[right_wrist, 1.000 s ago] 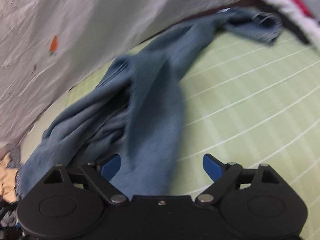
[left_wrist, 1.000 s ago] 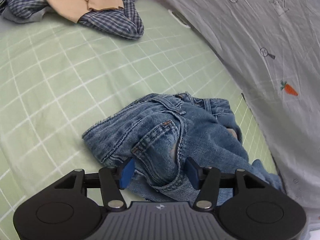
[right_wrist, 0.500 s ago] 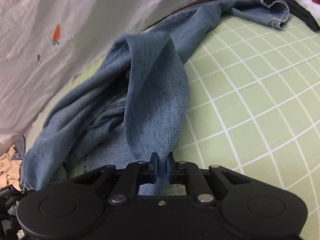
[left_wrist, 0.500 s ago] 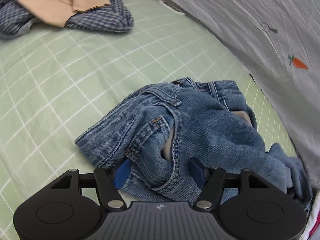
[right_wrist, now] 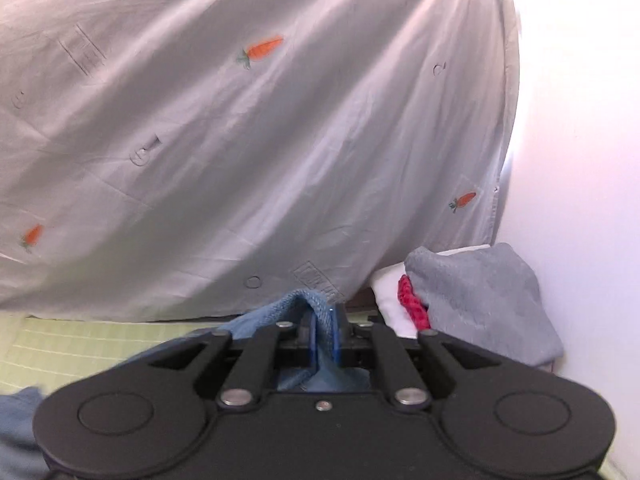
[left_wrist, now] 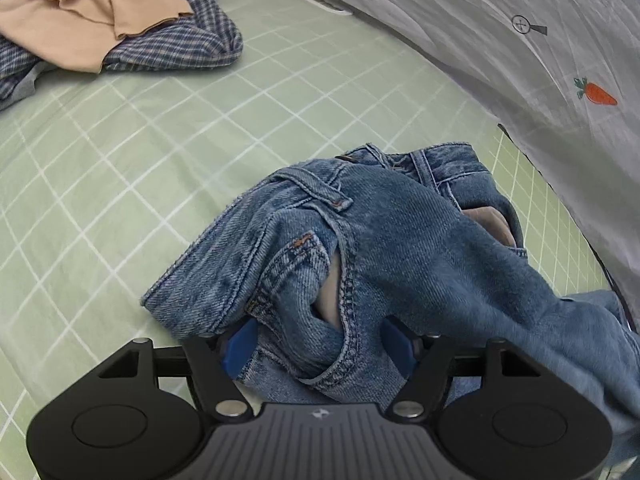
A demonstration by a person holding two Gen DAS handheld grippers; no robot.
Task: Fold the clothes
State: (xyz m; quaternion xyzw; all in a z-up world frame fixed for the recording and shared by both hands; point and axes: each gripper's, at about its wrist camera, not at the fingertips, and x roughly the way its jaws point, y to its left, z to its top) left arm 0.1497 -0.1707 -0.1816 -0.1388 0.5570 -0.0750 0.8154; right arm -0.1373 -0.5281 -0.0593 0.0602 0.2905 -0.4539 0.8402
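Observation:
A pair of blue jeans (left_wrist: 392, 248) lies crumpled on the green checked sheet (left_wrist: 120, 152), waistband and front pocket toward me. My left gripper (left_wrist: 318, 344) is open, its blue pads either side of a bunched fold at the pocket. My right gripper (right_wrist: 325, 334) is shut on a fold of a jeans leg (right_wrist: 308, 308), lifted and now facing the grey carrot-print cloth (right_wrist: 260, 140). The rest of that leg hangs out of sight below.
A beige garment (left_wrist: 92, 12) lies on a blue plaid shirt (left_wrist: 180, 48) at the back left. The carrot-print cloth also hangs along the right side in the left wrist view (left_wrist: 520, 40). A grey folded garment (right_wrist: 480, 300) with white and red pieces sits by the wall.
My right gripper closed on the jeans leg and then lifted and tilted up toward the hanging cloth. My left gripper moved closer over the pocket area, jaws staying open.

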